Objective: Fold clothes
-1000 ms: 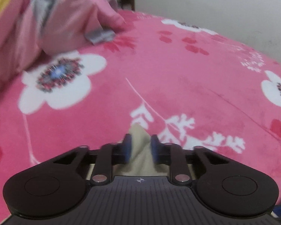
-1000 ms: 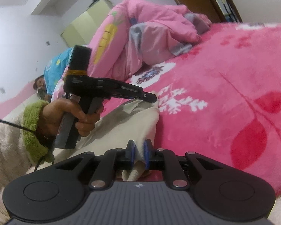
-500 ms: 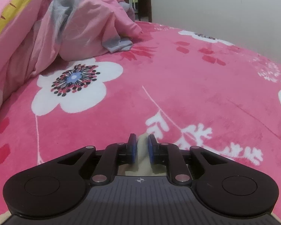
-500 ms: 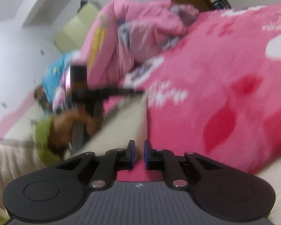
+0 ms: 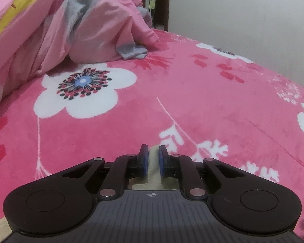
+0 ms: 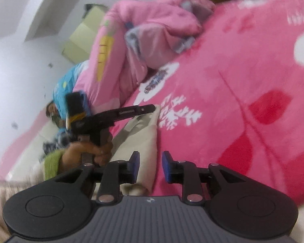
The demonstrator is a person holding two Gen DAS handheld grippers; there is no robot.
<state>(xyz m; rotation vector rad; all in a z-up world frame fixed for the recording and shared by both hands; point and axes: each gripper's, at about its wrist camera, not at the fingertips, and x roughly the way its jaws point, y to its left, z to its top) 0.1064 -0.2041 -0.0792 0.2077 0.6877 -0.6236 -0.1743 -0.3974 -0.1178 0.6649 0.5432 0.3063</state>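
While the pink floral blanket fills both views, the beige garment at lower centre has slipped from the right gripper, jaws now opening on nothing, so that corner is placed; left gripper stays narrowly pinched on cloth, garment mostly hidden, right view blurred.

place: home bedroom | evidence: pink floral blanket (plush), heaped quilt, wall
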